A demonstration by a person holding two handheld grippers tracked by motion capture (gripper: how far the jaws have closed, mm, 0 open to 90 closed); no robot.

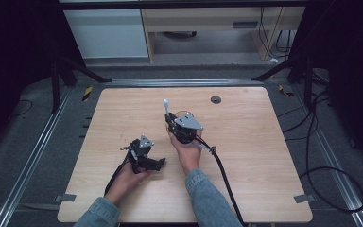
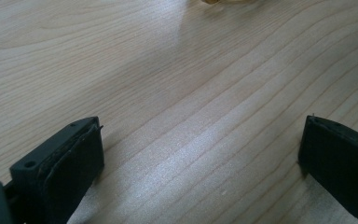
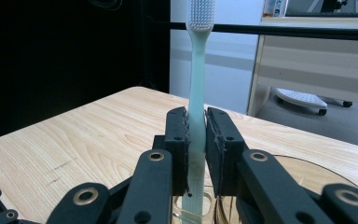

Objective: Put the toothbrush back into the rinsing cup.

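Observation:
My right gripper (image 1: 171, 121) is held over the middle of the wooden table (image 1: 246, 142), shut on the handle of a pale green toothbrush (image 1: 166, 105). In the right gripper view the toothbrush (image 3: 198, 70) stands upright between the pads of the right gripper (image 3: 196, 114), its white bristle head on top. Its lower end reaches into a clear round cup (image 3: 307, 170) directly under the jaws. My left gripper (image 1: 157, 163) rests low at the front left of the table. Its jaws stand wide apart over bare wood, as the left gripper (image 2: 203, 135) shows in its own view, with nothing between them.
A dark round grommet (image 1: 216, 99) sits in the table's far side. The right gripper's black cable (image 1: 223, 172) trails toward the front edge. Loose cables (image 1: 312, 142) lie on the floor at the right. A pale cabinet (image 1: 106, 33) stands beyond the table.

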